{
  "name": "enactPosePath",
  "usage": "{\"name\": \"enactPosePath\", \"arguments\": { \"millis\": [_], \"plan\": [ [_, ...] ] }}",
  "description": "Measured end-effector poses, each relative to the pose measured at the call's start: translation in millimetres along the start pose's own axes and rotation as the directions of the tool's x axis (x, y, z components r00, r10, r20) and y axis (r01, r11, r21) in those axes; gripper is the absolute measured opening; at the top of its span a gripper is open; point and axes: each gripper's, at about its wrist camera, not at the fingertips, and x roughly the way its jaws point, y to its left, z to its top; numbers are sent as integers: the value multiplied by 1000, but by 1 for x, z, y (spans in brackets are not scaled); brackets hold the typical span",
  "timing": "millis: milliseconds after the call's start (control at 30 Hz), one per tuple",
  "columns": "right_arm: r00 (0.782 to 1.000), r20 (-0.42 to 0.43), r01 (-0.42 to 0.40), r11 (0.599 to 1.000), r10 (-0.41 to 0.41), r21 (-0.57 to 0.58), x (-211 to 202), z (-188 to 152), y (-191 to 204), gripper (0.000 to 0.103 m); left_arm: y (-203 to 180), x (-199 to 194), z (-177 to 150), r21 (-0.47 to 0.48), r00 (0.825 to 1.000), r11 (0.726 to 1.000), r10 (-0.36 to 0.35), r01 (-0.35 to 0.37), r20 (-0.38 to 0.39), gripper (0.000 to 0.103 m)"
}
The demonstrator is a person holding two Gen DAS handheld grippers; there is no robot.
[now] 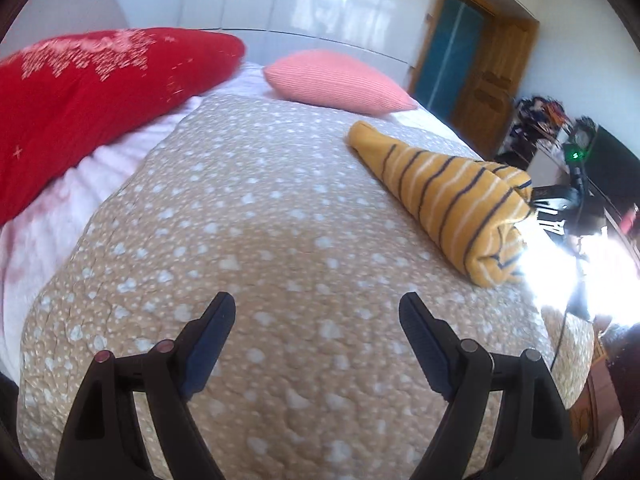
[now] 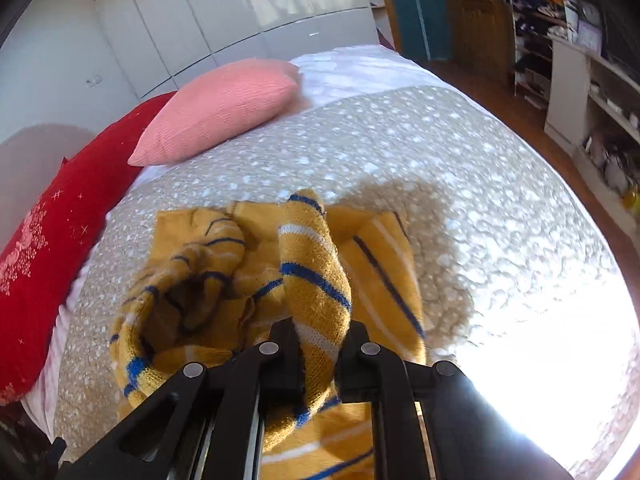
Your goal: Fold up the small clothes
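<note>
Your right gripper is clamped on a fold of the yellow striped garment, which lies bunched on the spotted bedspread near the bed's right edge. In your left wrist view it looks like a partly folded wedge. Your left gripper hangs over bare bedspread with its jaws wide apart, holding nothing. I judge the folding half done: the bundle is loose and uneven, so squaring and flattening remain.

The bed wore a tan speckled quilt (white sheet beyond it). On it lay a red pillow, a pink pillow and a striped yellow garment.
</note>
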Motion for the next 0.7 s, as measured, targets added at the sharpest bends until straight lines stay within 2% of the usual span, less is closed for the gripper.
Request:
{"name": "enactPosePath", "arguments": {
  "millis": [67, 100, 133, 167, 267, 333, 367, 433, 500, 533, 600, 667, 700],
  "plan": [
    [997, -51, -63, 998, 63, 15, 6, -7, -15, 12, -13, -2, 4, 22, 1000, 1000, -9, 9, -15, 83],
    [996, -48, -68, 998, 68, 12, 3, -9, -19, 21, -18, -2, 6, 30, 1000, 999, -9, 10, -19, 83],
    [998, -30, -61, 998, 61, 0, -5, -10, -21, 30, -23, -3, 7, 37, 1000, 999, -9, 10, -21, 83],
    [998, -3, -59, 998, 59, -17, -15, -10, -22, 33, -28, -4, 7, 44, 1000, 999, -9, 10, -25, 83],
    [994, 84, -67, 997, 71, -47, -48, -7, -18, 50, -41, -4, 7, 46, 999, 999, -25, 27, -39, 83],
    [984, 132, -110, 992, 116, -56, -66, -3, -15, 63, -49, 0, 7, 41, 998, 998, -41, 44, -52, 83],
    [979, 134, -149, 987, 156, -63, -70, 1, -9, 65, -53, 0, 7, 40, 997, 998, -48, 50, -55, 83],
    [969, 112, -214, 974, 222, -79, -68, 11, 5, 77, -60, 4, 7, 38, 996, 997, -62, 65, -65, 83],
    [963, 58, -260, 962, 265, -89, -51, 23, 25, 81, -67, 6, 8, 39, 995, 997, -71, 74, -77, 83],
    [963, 15, -268, 959, 270, -98, -37, 29, 34, 81, -70, 6, 8, 40, 994, 996, -75, 78, -82, 83],
    [970, -83, -237, 964, 228, -119, -1, 37, 53, 81, -76, 2, 9, 49, 993, 995, -80, 85, -88, 83],
    [960, -186, -229, 968, 209, -99, 37, 42, 63, 79, -80, -3, 9, 65, 994, 995, -70, 75, -85, 83],
    [948, -228, -242, 968, 221, -68, 53, 43, 62, 55, -80, -6, 9, 73, 995, 995, -62, 68, -84, 83]
  ]
}}
